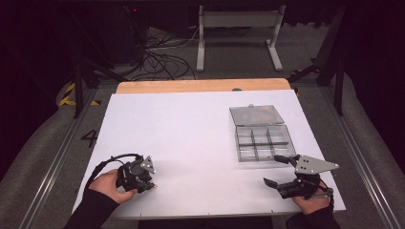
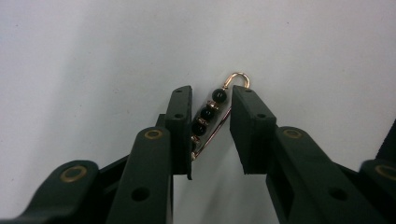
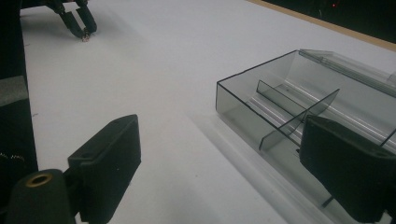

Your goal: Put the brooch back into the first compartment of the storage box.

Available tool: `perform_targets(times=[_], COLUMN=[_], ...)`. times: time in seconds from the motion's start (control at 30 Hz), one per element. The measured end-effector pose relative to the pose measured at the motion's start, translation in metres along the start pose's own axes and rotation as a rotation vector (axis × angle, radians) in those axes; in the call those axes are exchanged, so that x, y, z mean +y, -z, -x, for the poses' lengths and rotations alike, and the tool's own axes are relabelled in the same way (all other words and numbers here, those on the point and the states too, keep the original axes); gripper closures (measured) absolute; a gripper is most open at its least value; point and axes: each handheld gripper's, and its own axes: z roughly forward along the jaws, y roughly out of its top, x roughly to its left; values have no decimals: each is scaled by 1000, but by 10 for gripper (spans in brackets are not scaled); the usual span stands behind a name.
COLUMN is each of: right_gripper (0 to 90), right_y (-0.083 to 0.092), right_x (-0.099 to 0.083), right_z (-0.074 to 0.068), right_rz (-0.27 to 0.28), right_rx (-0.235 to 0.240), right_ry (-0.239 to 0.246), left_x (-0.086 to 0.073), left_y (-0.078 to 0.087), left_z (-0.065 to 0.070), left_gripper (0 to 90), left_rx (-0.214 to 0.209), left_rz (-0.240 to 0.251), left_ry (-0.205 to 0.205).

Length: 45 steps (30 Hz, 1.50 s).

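Beaded pin (image 2: 211,120), gold wire with black beads and a hooked loop at the far end, sits between the jaws of the left gripper (image 2: 212,128) in the left gripper view; jaws are narrowed around it but a gap shows on the right side, the beads lie against the left pad, so cannot tell if it is clamped or just bracketed. Whether it rests on the white table (image 1: 191,129) or is lifted slightly also cannot be told; the right gripper view shows the left gripper (image 3: 80,22) far off with its tips down at the surface and a tiny glint at them. In the high view the left gripper (image 1: 149,183) is at the near left of the table, held by a hand (image 1: 109,187). Right gripper (image 1: 277,171) is at the near right, jaws spread wide, holding nothing, just beside the near edge of the clear compartment box (image 1: 260,140), which stands open with its lid (image 1: 255,114) folded back on the far side. In the right gripper view the box (image 3: 280,107) is close, dividers visible, nearest cells look empty. Step in hand, by judgement: the pickup of the pin. Next move likely needs a firm close on the pin, a lift without twisting it loose, then a carry well across the table to one cell of the box; the pin is small and thin, so slip risk is real.
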Motion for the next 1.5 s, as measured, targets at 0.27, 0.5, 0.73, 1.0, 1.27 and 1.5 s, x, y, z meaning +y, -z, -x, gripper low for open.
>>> perform_targets(times=[0.27, 0.5, 0.73, 1.0, 1.27, 1.5], right_gripper=[129, 129, 129, 129, 129, 129], right_y=[0, 0, -1, -1, -1, -1], right_x=[0, 0, 0, 0, 0, 0], right_z=[0, 0, 0, 0, 0, 0], right_rz=[1, 2, 1, 1, -2, -2], right_rx=[3, 4, 4, 3, 3, 2], right_ry=[0, 0, 1, 0, 1, 2], left_x=[0, -2, -6, -9, -7, 0], left_y=[1, 12, 26, 39, 42, 47], left_z=[1, 0, -3, -6, -8, -6], left_gripper=[833, 836, 835, 836, 835, 835], left_rx=[-13, -25, -43, -33, 26, 57], left_rz=[-2, 73, 211, 339, 372, 410], left_ry=[-24, -9, 12, 50, 110, 116])
